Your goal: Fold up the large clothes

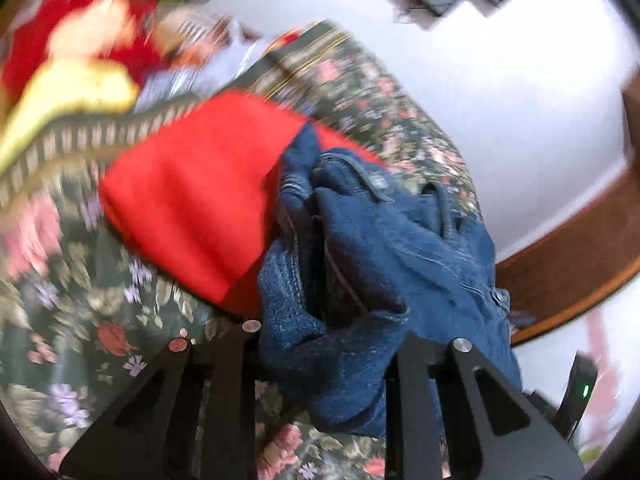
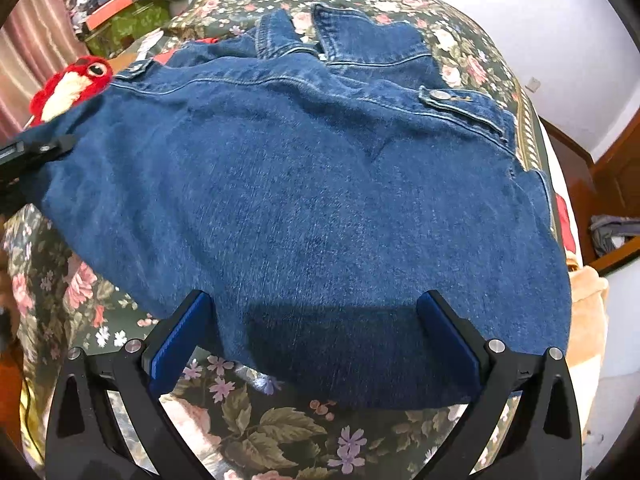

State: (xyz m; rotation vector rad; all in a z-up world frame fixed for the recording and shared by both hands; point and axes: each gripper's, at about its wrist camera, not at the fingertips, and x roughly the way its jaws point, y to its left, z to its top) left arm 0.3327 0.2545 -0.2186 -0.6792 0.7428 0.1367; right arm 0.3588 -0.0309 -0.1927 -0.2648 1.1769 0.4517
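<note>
A blue denim jacket (image 2: pixel 312 184) lies spread on a floral bedspread (image 2: pixel 248 412), collar at the far side. My right gripper (image 2: pixel 316 320) is open, its blue pads either side of the jacket's near hem, holding nothing. In the blurred left wrist view my left gripper (image 1: pixel 324 344) has a bunched fold of the denim jacket (image 1: pixel 360 272) between its black fingers and looks shut on it. The left gripper also shows at the left edge of the right wrist view (image 2: pixel 36 152), at the jacket's left side.
A folded red garment (image 1: pixel 192 192) lies on the bed beside the bunched denim. A red and cream plush toy (image 2: pixel 72 88) sits at the bed's far left. Cluttered boxes (image 2: pixel 120 16) stand behind. A wooden frame (image 1: pixel 568 264) and white wall lie to the right.
</note>
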